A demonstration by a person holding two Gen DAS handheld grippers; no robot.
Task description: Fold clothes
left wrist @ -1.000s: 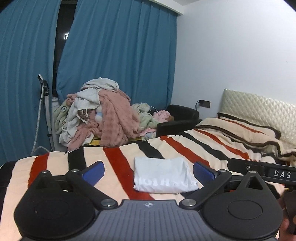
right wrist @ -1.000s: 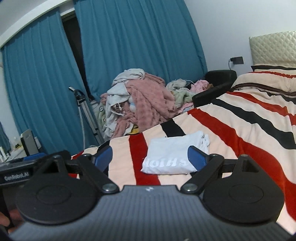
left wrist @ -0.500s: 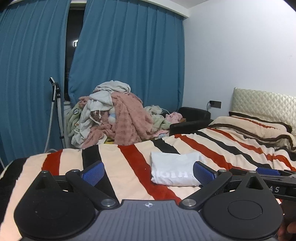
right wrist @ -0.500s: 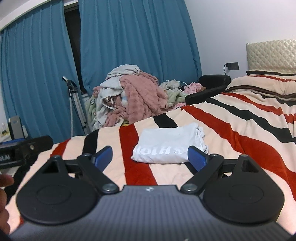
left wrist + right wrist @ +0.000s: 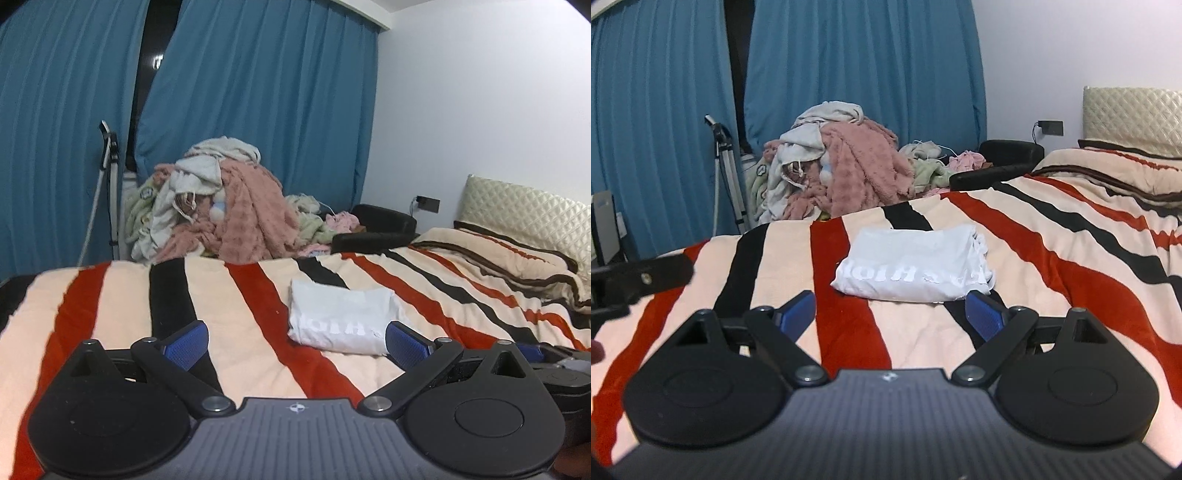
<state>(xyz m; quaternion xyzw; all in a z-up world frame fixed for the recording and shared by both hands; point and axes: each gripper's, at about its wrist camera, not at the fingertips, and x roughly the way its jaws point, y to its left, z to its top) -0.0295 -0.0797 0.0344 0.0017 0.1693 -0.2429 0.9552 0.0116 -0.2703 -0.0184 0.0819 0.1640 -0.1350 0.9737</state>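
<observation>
A white T-shirt (image 5: 341, 317) lies folded into a flat rectangle on the striped bed cover (image 5: 240, 325), its printed letters facing me. The same T-shirt (image 5: 912, 264) sits centre in the right wrist view. My left gripper (image 5: 295, 341) is open and empty, held low over the cover to the near left of the shirt. Just in front of the shirt's near edge hovers my right gripper (image 5: 890, 312), open with nothing between its blue pads. The right gripper's body shows at the left view's right edge (image 5: 554, 354).
A heap of unfolded clothes (image 5: 221, 206), pink and white, rises beyond the bed's far edge before blue curtains (image 5: 258, 110). A black armchair (image 5: 376, 229) stands right of the heap. A pillow and headboard (image 5: 524, 206) lie far right. A stand (image 5: 110, 184) leans at the left.
Both grippers have swung left, so the shirt has slid right in each view. The left gripper now sits further left of the shirt. Jaws stay open.
</observation>
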